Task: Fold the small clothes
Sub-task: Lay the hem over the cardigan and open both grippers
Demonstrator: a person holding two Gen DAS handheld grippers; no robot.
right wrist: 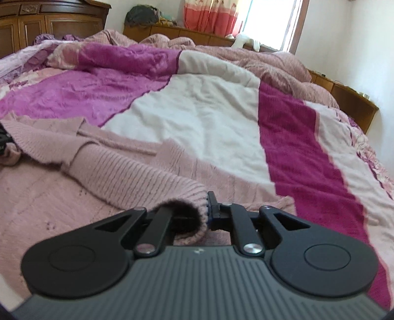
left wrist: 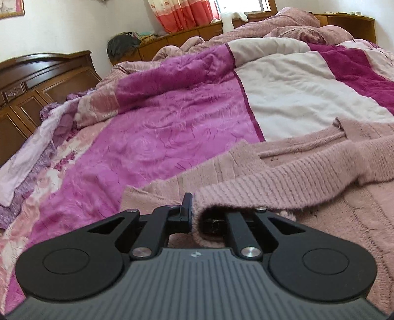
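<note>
Pink ribbed knit fills the jaws of both tools. The left gripper point(left wrist: 194, 216) is pinched onto the cuff of a sweater sleeve point(left wrist: 283, 177): one black finger point(left wrist: 186, 209) presses the outside of the cuff, while the other is hidden inside the dark sleeve opening. The right gripper point(right wrist: 203, 214) is clamped the same way on the other sleeve point(right wrist: 128, 169), with one finger point(right wrist: 212, 206) outside the cuff edge and its partner swallowed by the tube of wool.

The sweater point(left wrist: 344, 221) is a soft, fuzzy, dusty-pink knit with thick horizontal ribs on the sleeves and a flatter weave on the body. It lies spread on the bed just in front of both tools, the sleeves drawn across the body towards the cameras. Its lower hem is cut off by the gripper housings, and small dark specks on the body are too small to identify.

Beneath it is a plush blanket point(left wrist: 172, 123) in broad bands of magenta, cream and deep crimson, crinkled and embossed with a faint floral relief. A rumpled pink quilt point(left wrist: 290, 22) is heaped at the far end. Around the bed stand a carved dark wooden wardrobe point(left wrist: 37, 81) and a low wooden headboard shelf point(right wrist: 197, 34) carrying a dark bundle. Orange-red curtains point(right wrist: 211, 17) hang beside a bright window point(right wrist: 270, 22), against white walls.
</note>
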